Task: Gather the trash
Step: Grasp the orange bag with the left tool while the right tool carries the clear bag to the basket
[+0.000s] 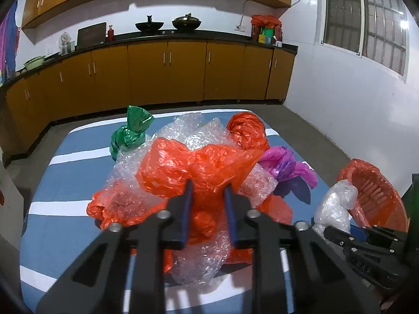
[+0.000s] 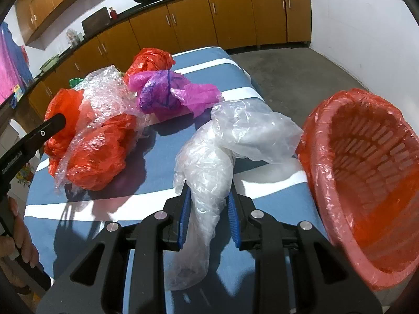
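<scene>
My left gripper (image 1: pixel 208 188) is closed almost fully, its blue pads (image 1: pixel 187 209) pinching a fold of the crumpled orange plastic bag (image 1: pixel 183 167) at the near side of a heap of trash. That bag is tangled with clear bubble wrap (image 1: pixel 188 130), which spreads under and behind it. Behind the heap on the left stands a twisted green bag (image 1: pixel 131 133); behind on the right lies a second orange bag (image 1: pixel 247 130), and just beside that a magenta and purple bag (image 1: pixel 285 164).

My right gripper (image 2: pixel 208 196) is narrowed onto the neck of a clear, wrinkled plastic bag (image 2: pixel 230 141). Both blue pads press the film, which bunches between them and trails back toward the camera. The rest of the bag lies loose on the cloth, its far end touching the rim of the orange basket (image 2: pixel 366 157).

The basket is slotted plastic, lined with thin orange film, tipped on its side at the right edge of the table so that its mouth faces the clear bag.

Everything rests on a table covered by a blue cloth with white stripes (image 2: pixel 235 65). Beyond it run wooden kitchen cabinets (image 1: pixel 167 73) under a dark counter holding two woks (image 1: pixel 167 23). At the lower left of the right wrist view, a hand (image 2: pixel 18 240) grips the left tool's handle.
</scene>
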### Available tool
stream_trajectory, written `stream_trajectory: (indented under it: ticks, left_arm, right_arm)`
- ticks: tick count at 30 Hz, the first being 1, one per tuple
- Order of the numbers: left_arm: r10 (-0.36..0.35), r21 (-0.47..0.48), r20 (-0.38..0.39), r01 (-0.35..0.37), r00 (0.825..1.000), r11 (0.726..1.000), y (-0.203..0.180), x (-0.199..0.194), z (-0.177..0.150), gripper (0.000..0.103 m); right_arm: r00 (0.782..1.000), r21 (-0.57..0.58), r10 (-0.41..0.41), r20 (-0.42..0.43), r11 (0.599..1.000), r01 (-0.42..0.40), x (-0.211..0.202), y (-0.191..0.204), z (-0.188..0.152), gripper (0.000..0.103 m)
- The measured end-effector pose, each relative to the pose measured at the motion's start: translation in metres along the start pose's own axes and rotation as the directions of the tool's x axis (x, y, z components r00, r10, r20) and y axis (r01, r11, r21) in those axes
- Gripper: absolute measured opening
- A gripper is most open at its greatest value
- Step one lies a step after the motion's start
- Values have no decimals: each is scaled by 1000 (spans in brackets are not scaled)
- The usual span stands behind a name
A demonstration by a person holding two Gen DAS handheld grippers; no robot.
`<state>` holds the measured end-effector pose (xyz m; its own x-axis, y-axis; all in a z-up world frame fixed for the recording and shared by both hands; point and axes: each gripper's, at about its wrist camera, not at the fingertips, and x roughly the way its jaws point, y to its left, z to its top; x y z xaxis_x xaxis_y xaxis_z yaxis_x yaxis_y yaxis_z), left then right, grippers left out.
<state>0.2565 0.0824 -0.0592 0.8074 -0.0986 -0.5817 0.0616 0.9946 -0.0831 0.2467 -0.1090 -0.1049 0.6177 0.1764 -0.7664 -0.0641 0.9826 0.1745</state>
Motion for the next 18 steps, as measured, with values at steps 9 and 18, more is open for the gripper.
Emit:
stream_trajectory:
  ticks: [9, 18]
  left_arm:
    - [-28, -37, 32, 29, 999, 999, 7, -32, 1, 11]
    - [-72, -48, 86, 76, 994, 996, -8, -76, 14, 10]
  right_arm:
    - [999, -15, 16, 51, 1000, -15, -30, 1, -1, 26]
    - [990, -74, 2, 141, 997, 9, -72, 0, 1, 26]
